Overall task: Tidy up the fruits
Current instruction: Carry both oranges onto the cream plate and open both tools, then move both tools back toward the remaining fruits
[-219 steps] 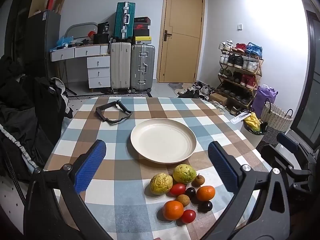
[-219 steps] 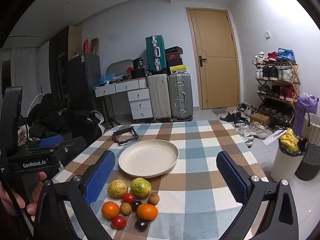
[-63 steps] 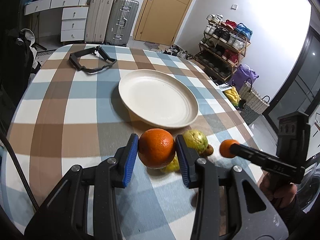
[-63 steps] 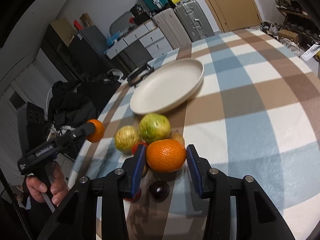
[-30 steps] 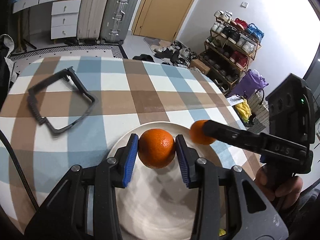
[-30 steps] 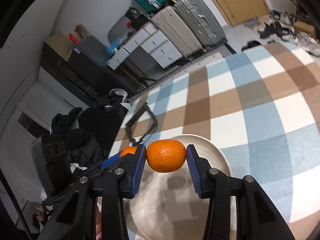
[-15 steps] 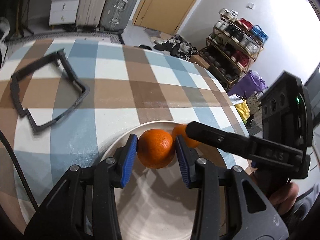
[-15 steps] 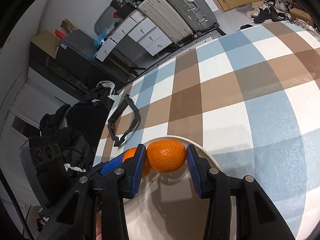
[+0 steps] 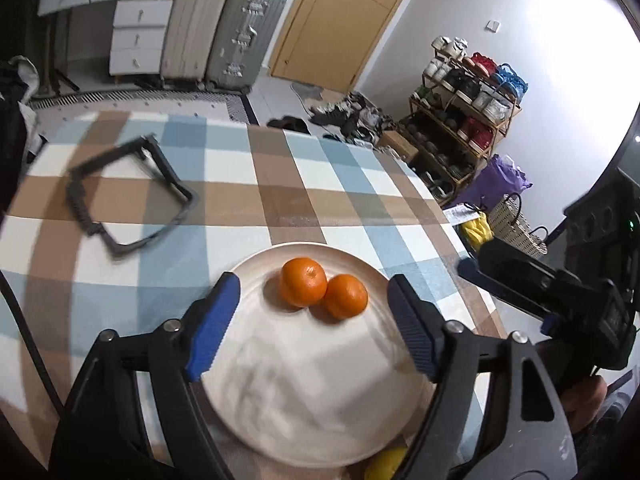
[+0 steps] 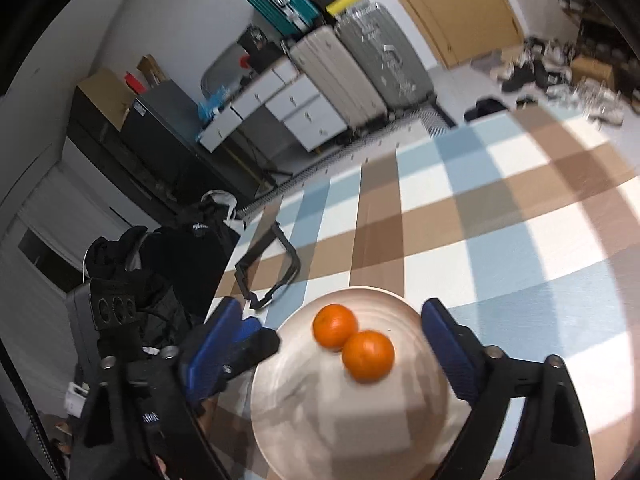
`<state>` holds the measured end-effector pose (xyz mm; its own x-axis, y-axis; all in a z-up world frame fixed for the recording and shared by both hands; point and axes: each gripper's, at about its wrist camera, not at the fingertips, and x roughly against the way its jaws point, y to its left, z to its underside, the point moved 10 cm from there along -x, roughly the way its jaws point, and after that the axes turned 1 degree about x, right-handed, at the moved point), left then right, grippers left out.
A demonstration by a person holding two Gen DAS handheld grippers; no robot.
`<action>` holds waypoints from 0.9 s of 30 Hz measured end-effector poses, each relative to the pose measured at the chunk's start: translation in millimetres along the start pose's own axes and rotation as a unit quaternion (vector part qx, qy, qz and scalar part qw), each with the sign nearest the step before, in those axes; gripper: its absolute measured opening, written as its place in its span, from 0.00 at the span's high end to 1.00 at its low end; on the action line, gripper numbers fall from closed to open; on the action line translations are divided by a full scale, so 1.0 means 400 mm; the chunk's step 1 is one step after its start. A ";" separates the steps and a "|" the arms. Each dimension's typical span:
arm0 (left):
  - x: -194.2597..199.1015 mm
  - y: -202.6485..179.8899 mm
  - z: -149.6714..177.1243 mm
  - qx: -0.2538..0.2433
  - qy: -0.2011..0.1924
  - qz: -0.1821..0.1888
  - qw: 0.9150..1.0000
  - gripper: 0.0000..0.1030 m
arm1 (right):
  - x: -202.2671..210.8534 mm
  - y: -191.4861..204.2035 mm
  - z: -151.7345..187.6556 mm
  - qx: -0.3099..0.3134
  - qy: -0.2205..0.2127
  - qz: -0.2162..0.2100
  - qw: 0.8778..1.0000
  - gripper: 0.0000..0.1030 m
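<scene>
Two oranges lie side by side, touching, on the far part of the cream plate [image 9: 256, 268] [image 10: 400, 300]. The larger orange [image 9: 303, 287] [image 10: 335, 326] is on the left and the smaller orange [image 9: 346, 296] [image 10: 368, 356] on the right. My left gripper [image 9: 311, 292] hovers over the plate, its jaws opening, the blue pads well clear of both fruits. My right gripper [image 10: 330, 312] is also opening wide above the plate, touching neither orange. Its black body [image 9: 520, 280] shows at the right of the left wrist view.
A black angular frame [image 9: 128, 196] [image 10: 268, 276] lies on the checked tablecloth left of the plate. A yellowish fruit [image 9: 384, 468] peeks out under the plate's near rim. Suitcases, drawers and a shoe rack stand beyond the table's far edge.
Half a second ago each gripper was shut on an orange low over the plate. Both have let go and pulled back and up, and the oranges now rest on the plate.
</scene>
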<state>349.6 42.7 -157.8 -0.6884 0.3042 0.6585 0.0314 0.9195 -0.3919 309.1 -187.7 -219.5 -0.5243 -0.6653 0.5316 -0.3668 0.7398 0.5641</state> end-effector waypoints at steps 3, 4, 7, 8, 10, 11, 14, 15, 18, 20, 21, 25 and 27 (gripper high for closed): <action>0.080 -0.018 0.009 -0.017 -0.023 -0.019 0.999 0.20 | 0.062 0.012 0.023 0.010 -0.016 0.010 1.000 0.02; 0.110 -0.024 0.015 -0.024 -0.029 -0.029 0.999 0.18 | 0.082 0.015 0.030 0.015 -0.022 0.014 1.000 0.02; 0.175 -0.040 0.029 -0.039 -0.048 -0.053 0.997 0.13 | 0.146 0.025 0.054 0.033 -0.050 0.031 0.998 0.01; 0.200 -0.045 0.036 -0.042 -0.053 -0.056 0.996 0.11 | 0.166 0.028 0.062 0.039 -0.059 0.037 0.997 0.00; 0.243 -0.057 0.054 -0.048 -0.064 -0.063 0.995 0.02 | 0.197 0.038 0.079 0.051 -0.071 0.044 0.995 0.00; 0.263 -0.063 0.063 -0.050 -0.071 -0.067 0.994 0.01 | 0.215 0.045 0.091 0.062 -0.077 0.051 0.994 0.00; 0.328 -0.083 0.092 -0.052 -0.096 -0.075 0.991 0.01 | 0.251 0.065 0.127 0.093 -0.087 0.063 0.990 0.00; 0.352 -0.091 0.107 -0.050 -0.105 -0.076 0.990 0.01 | 0.266 0.070 0.139 0.102 -0.095 0.069 0.988 0.00; 0.392 -0.111 0.148 -0.052 -0.110 -0.075 0.990 0.01 | 0.302 0.085 0.170 0.121 -0.115 0.077 0.983 0.00; 0.415 -0.121 0.184 -0.054 -0.109 -0.077 0.990 0.01 | 0.335 0.097 0.190 0.130 -0.135 0.080 0.979 0.00; 0.420 -0.123 0.197 -0.055 -0.107 -0.077 0.990 0.01 | 0.348 0.105 0.199 0.137 -0.144 0.079 0.977 0.00; 0.436 -0.123 0.277 -0.048 -0.089 -0.083 0.991 0.01 | 0.390 0.122 0.247 0.162 -0.167 0.098 0.968 0.00; 0.434 -0.119 0.308 -0.040 -0.077 -0.077 0.993 0.01 | 0.394 0.124 0.278 0.167 -0.164 0.104 0.967 0.00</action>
<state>139.2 21.1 -104.2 -0.7918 0.1224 0.5984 -0.0300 0.9707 -0.2383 122.8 -244.5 -177.9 -0.8083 -0.4722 0.3516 -0.4269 0.8814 0.2023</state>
